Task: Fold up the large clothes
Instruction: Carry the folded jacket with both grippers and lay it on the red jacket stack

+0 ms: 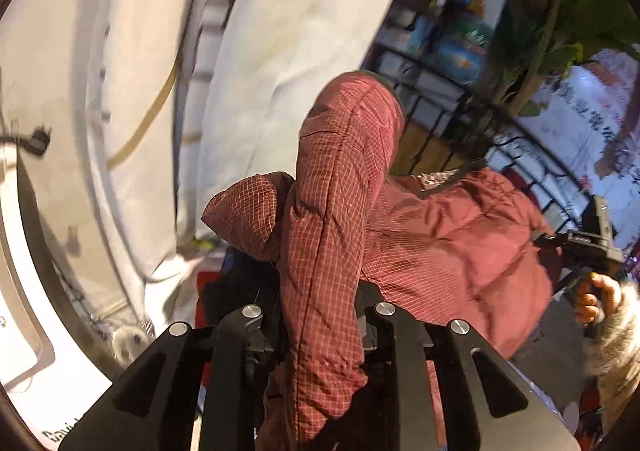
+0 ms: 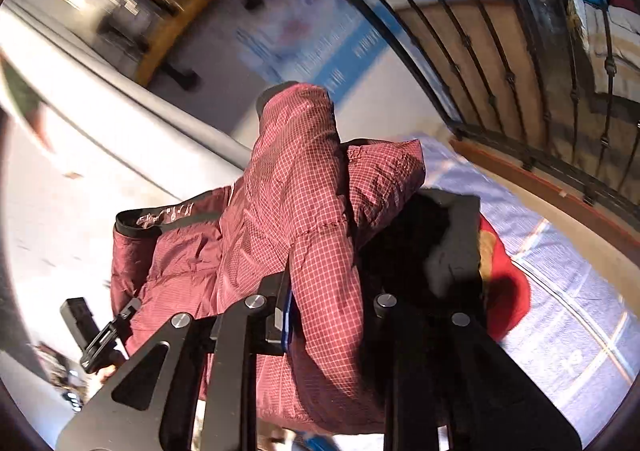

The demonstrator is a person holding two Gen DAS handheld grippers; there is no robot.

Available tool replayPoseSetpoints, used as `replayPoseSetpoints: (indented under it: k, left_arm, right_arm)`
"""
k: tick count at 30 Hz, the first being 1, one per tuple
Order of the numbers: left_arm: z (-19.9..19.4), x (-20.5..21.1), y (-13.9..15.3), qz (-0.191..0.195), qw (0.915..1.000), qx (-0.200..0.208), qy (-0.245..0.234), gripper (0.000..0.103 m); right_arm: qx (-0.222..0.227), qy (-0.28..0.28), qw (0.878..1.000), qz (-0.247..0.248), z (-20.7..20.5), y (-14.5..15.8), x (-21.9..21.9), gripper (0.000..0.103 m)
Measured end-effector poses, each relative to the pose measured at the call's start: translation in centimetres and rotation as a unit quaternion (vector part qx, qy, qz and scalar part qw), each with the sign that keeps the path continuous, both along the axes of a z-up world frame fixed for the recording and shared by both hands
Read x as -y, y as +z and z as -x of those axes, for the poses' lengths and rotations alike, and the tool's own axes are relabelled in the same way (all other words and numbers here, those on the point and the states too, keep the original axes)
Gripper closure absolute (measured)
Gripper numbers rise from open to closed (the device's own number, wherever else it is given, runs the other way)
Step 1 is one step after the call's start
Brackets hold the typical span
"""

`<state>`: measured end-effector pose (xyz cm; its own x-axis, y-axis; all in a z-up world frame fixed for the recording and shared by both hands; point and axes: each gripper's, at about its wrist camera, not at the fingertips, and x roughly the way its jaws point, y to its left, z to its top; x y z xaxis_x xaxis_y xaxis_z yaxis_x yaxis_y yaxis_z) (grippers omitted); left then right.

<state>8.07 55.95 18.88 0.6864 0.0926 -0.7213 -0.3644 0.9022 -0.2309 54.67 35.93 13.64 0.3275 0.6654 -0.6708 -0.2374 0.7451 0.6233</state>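
Observation:
A dark red checked padded jacket [image 1: 452, 247] hangs in the air between both grippers. My left gripper [image 1: 320, 327] is shut on one thick fold of it, which bulges up between the fingers. My right gripper [image 2: 324, 315] is shut on another fold of the jacket [image 2: 312, 235], which sticks up above the fingers. The jacket's dark-lined collar [image 2: 168, 217] shows at the left in the right wrist view. The other gripper and the hand holding it [image 1: 592, 263] appear at the far right of the left wrist view.
A bed with a blue patterned sheet [image 2: 560, 311] lies below at the right, with dark and red clothes [image 2: 504, 291] on it. A black metal bed rail [image 2: 500, 63] stands behind. White curtains [image 1: 288, 51] and cluttered shelves [image 1: 440, 31] are in the background.

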Motion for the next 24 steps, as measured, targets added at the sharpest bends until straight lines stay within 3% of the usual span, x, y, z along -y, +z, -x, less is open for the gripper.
replayPoseSetpoints:
  k: [2,4,5,9,10,12,15,17,21,24]
  left_arm:
    - [-0.4,-3.1,-5.1,0.047,0.9981,-0.028,0.029,0.074]
    - [0.7,-5.3,-7.9,0.113,0.9926,0.004,0.045,0.062]
    - [0.7,-5.7,-8.3,0.114,0.9925,0.006,0.045,0.06]
    - [0.1,-6.1,-10.4,0.122,0.9913,0.002,0.05,0.043]
    - [0.0,-6.6,-11.2,0.132,0.9895,0.001,0.059,0.031]
    - [0.0,-6.9,-12.6,0.167,0.983,-0.002,0.076,0.018]
    - [-0.1,-8.2,-14.9,0.214,0.9731,0.002,0.084,0.011]
    - [-0.1,-8.0,-15.0,0.202,0.9753,0.0,0.088,0.009]
    - [-1.3,-7.2,-13.7,0.139,0.9848,-0.019,0.102,0.005]
    - [-1.6,-6.0,-11.1,0.065,0.9905,-0.035,0.116,0.005]
  right_arm:
    - [-0.038,-0.042,0.997,0.048,-0.5,-4.5,-0.5,0.074]
    - [-0.067,-0.065,0.995,0.02,-0.5,-7.6,0.6,0.068]
    - [-0.061,-0.063,0.996,0.018,-0.1,-8.4,0.8,0.067]
    - [-0.036,-0.052,0.996,0.062,1.8,-9.1,0.5,0.064]
    - [-0.036,-0.055,0.996,0.063,1.4,-9.3,0.3,0.062]
    - [-0.044,-0.064,0.995,0.059,-0.2,-10.0,0.2,0.058]
    - [-0.06,-0.083,0.994,0.05,-0.5,-11.1,0.8,0.047]
    - [-0.065,-0.095,0.992,0.054,-0.4,-12.0,1.1,0.041]
    - [-0.071,-0.121,0.989,0.056,-0.2,-12.0,1.1,0.033]
    - [-0.067,-0.135,0.987,0.063,0.0,-11.0,1.0,0.029]
